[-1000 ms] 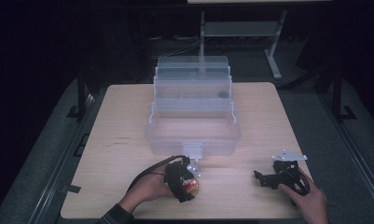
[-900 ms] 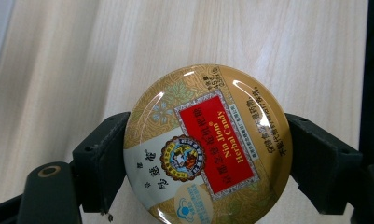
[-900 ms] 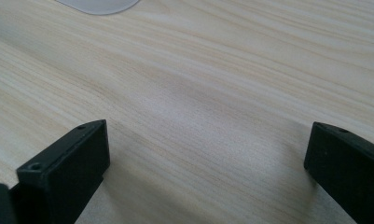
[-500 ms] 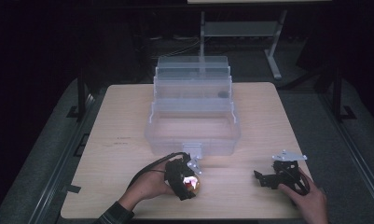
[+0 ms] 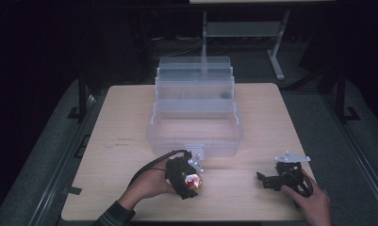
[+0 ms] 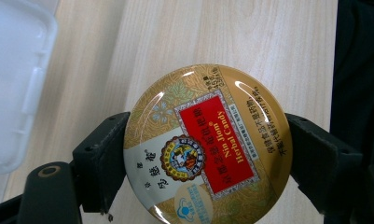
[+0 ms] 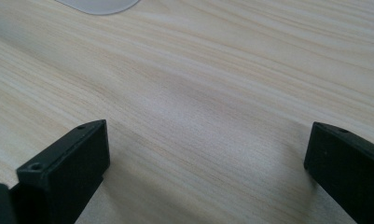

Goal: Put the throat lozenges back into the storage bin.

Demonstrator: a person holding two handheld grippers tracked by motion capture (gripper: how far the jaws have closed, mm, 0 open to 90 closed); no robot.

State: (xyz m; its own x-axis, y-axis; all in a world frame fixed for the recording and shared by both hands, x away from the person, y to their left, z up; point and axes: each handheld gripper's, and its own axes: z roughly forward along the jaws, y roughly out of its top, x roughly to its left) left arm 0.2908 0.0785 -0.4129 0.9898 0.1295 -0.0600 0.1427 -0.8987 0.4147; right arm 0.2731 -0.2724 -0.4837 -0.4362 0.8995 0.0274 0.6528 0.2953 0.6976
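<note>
High view: the left gripper (image 5: 189,181) sits low centre of the frame, on the wooden table (image 5: 125,122), with a round candy tin (image 5: 194,181) pinched between its jaws. A clear tiered organiser box (image 5: 196,113) stands open just above it, its lowest tray nearest the tin, so the tin's likely path runs up-frame from the left hand, which is far the nearer of the two. The right gripper (image 5: 281,176) rests at lower right, well apart from both tin and box. Left gripper view: the candy tin (image 6: 208,144) fills the centre, face toward the camera, gold rim with a red label; the two black jaws press its edge from lower left and right, so the grip runs across its width. Being round, the tin has no long axis to mind. A corner of the organiser box (image 6: 17,84) shows at upper left, near but not touching. Right gripper view: the right gripper (image 7: 208,154) has its jaws spread wide over bare table (image 7: 198,84), holding nothing; a pale plastic edge shows at the top.
</note>
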